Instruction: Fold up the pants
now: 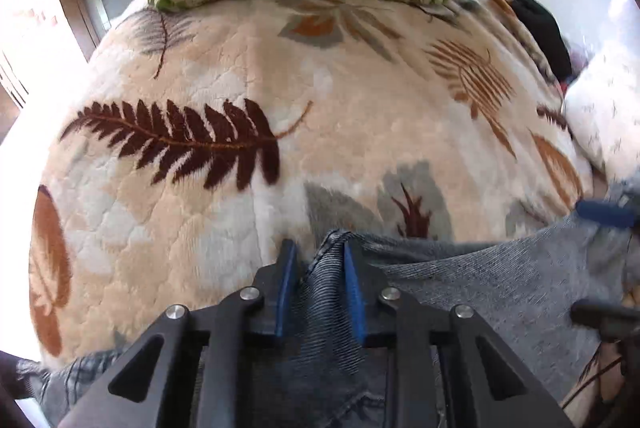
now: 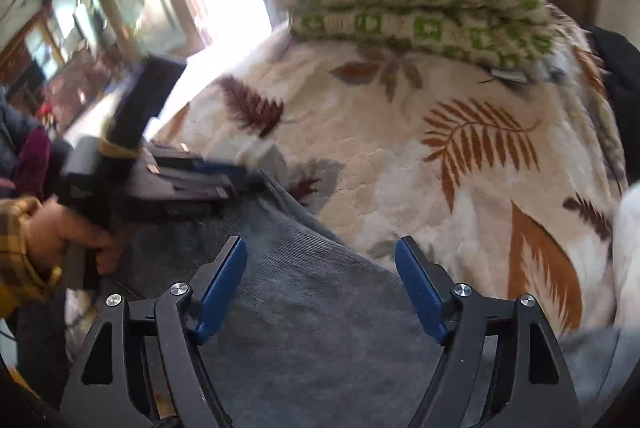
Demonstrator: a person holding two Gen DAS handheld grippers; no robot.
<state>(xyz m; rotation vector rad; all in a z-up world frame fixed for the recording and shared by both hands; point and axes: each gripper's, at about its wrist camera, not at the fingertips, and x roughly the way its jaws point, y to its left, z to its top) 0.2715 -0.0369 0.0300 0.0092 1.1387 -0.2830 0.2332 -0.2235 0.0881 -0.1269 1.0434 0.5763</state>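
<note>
left gripper (image 1: 316, 248) pinches pants (image 1: 480, 276) corner on the blanket (image 1: 240, 67); right gripper (image 2: 322, 248) gapes empty above the cloth running rightward

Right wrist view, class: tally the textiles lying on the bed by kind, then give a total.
Leaf-print blanket: 1
Green-checked folded blanket: 1
Grey pants: 1
Black garment at the right edge: 1
Total: 4

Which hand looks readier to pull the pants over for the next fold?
The left. Its fingers already pinch the edge of the grey pants, while the right gripper hovers open above the cloth with nothing between its fingers.
</note>
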